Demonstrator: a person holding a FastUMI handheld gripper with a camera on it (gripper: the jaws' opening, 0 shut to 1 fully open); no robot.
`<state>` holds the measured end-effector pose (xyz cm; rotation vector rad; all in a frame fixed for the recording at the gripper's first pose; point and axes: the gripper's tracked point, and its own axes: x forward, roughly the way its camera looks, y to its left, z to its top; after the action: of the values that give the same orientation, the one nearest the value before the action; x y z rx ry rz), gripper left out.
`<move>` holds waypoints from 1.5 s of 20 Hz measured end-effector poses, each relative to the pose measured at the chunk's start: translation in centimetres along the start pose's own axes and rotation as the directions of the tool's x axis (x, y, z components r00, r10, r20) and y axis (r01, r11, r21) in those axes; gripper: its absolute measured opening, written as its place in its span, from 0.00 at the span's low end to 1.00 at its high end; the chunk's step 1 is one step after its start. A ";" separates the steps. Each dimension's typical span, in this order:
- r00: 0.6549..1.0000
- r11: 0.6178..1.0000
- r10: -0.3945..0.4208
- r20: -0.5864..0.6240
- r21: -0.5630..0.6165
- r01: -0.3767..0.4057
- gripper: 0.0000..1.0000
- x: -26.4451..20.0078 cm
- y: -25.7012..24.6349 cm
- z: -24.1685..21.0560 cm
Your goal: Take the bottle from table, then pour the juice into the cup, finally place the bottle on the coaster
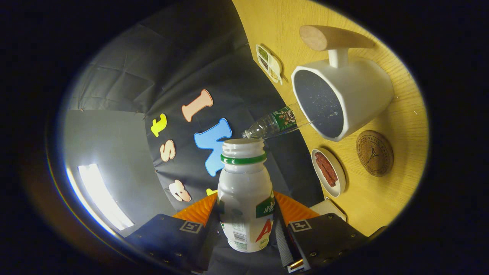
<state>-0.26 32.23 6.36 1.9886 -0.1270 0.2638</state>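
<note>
You had the gripper clamped on the white plastic juice bottle with a green neck ring, tilted toward the white speckled cup with a wooden handle; you needed its mouth over the rim, round brown cork coaster waiting beside

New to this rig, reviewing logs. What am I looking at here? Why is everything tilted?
This is a fisheye camera riding on a handheld two-finger gripper; a person carries it, there is no robot arm. The view looks forward along the fingers, which are shut on a white juice bottle, its cap off. The scene looks rotated because the gripper is turned on its side. On the wooden table beyond the bottle are a white cup with a wooden handle, a round cork coaster, a small dish of reddish food, a divided condiment dish and a clear plastic bottle. The bottle's mouth is not yet over the cup.
</note>
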 end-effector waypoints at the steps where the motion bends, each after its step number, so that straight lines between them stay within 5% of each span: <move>1: 1.000 1.000 -0.001 0.001 0.000 0.001 0.68 -0.1 0.0 0.1; 30: 0.997 0.997 -0.068 0.040 0.033 0.067 0.68 0.2 -3.3 2.6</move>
<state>0.96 31.24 2.50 2.0260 -0.0820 0.1826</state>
